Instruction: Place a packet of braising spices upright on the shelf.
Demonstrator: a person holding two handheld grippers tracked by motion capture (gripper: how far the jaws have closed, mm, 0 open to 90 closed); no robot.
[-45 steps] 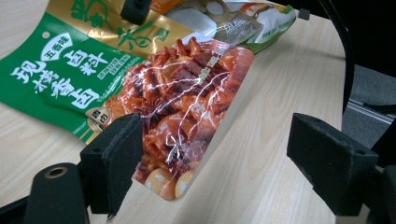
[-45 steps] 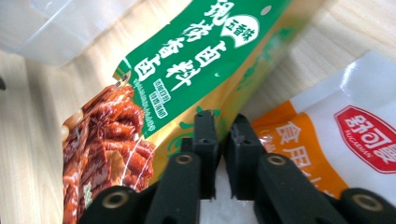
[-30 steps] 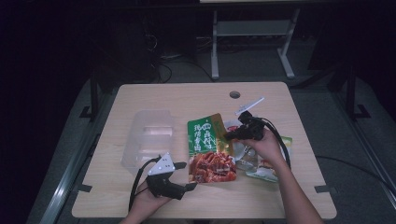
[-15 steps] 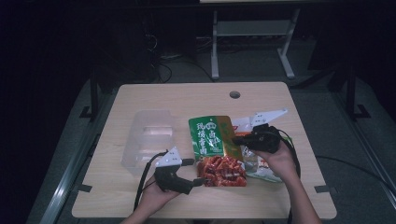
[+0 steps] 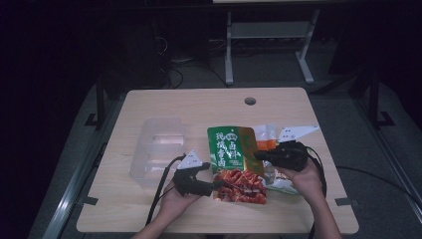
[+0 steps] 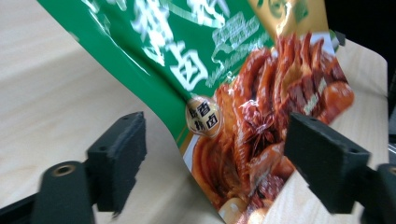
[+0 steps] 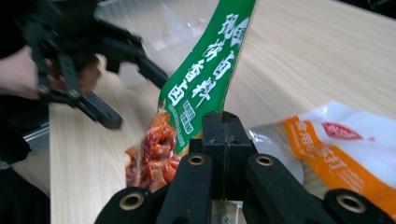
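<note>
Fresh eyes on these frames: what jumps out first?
The green and red seasoning pouch at mid-table grabs the eye; the right hand-held gripper is shut on its edge. The left hand-held gripper stands open around the pouch's red lower end. A clear plastic container sits to the left, and a white and orange packet lies behind the right hand.

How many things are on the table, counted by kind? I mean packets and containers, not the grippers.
Food packets: 2, the green and red packet and the white and orange packet
Clear plastic containers: 1, the clear container
Total: 3
</note>
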